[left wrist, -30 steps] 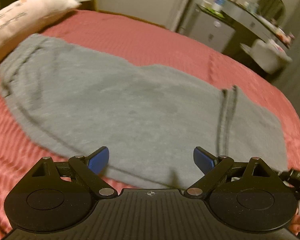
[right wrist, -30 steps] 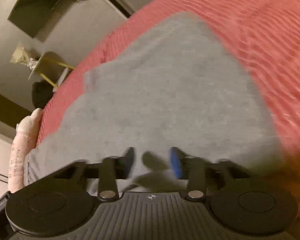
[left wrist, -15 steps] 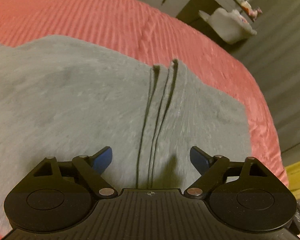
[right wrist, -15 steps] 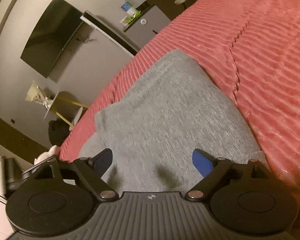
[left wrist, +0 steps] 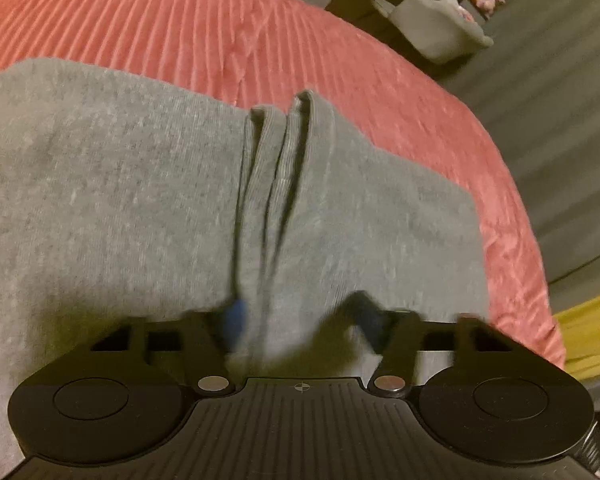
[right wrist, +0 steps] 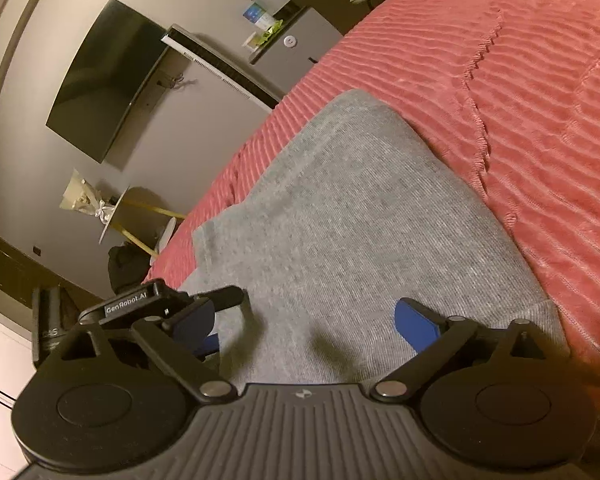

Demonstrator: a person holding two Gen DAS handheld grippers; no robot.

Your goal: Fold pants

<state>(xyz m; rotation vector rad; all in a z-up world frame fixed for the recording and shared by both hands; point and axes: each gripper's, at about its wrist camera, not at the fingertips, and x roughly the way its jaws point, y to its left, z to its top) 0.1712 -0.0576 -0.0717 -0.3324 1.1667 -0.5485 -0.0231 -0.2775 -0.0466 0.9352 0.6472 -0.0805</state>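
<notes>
- Left claw (left wrist: 300, 320), blurred at lower centre, is sitting spread around the ridged fold of the grey pants (left wrist: 140, 200).
- Right claw (right wrist: 306, 322) is hovering spread over the pants on the red bed (right wrist: 540, 100).

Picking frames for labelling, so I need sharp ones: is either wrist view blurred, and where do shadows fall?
Left wrist view: fingertips smeared by motion, the gray pants softer near them. Right wrist view: sharp, the right gripper casting finger shadows on the pants.
</notes>
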